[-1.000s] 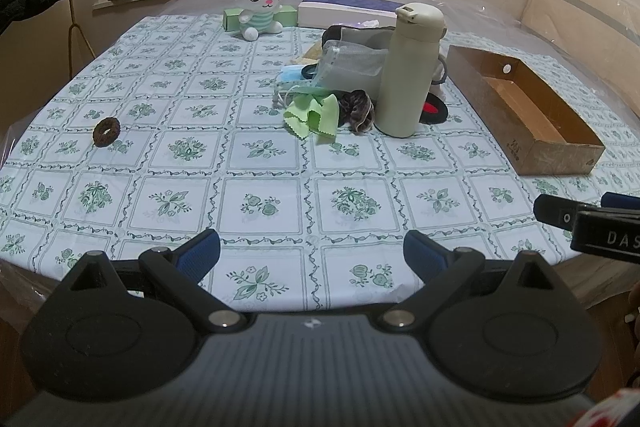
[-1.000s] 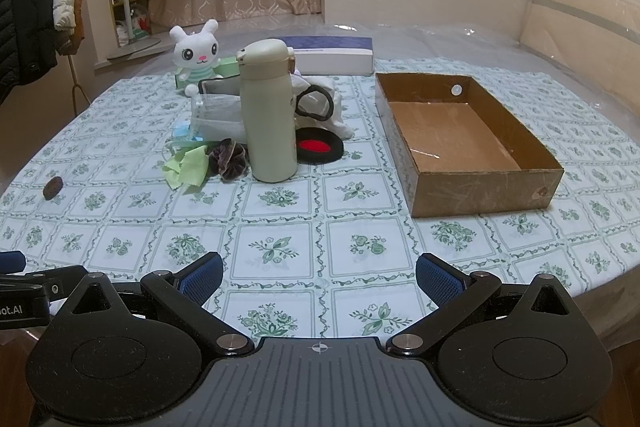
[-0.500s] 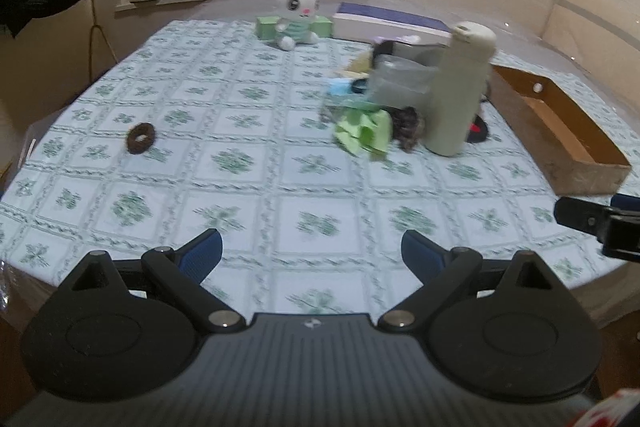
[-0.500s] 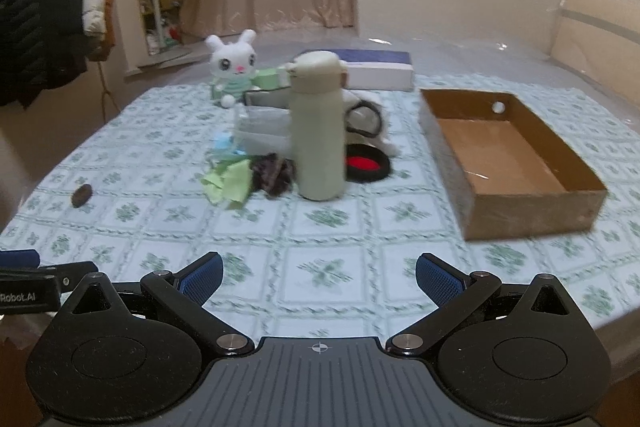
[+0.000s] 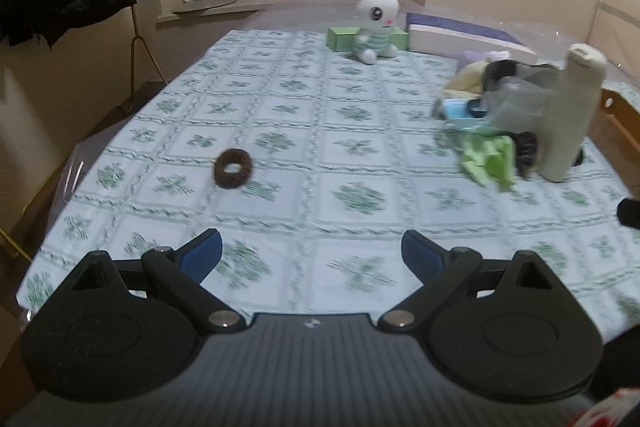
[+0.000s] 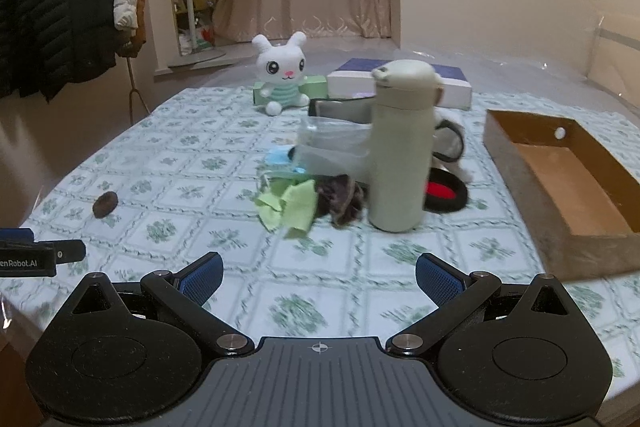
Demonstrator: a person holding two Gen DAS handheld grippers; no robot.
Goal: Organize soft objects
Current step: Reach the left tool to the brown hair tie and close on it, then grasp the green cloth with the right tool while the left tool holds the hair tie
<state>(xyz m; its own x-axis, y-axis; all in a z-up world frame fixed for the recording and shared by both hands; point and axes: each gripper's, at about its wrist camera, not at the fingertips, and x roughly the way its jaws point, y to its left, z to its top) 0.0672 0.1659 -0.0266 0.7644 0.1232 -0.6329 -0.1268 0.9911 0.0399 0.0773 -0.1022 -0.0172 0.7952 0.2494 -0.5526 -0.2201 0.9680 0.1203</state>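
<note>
Right of bottle (image 6: 401, 147), cardboard box (image 6: 568, 231) holds nothing; both tools spread.

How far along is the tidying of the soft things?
Nothing looks done: the box is empty. Both grippers, left and right, are open and hold nothing. Left to do: the bunny, scrunchie, green cloth and the pile.
</note>
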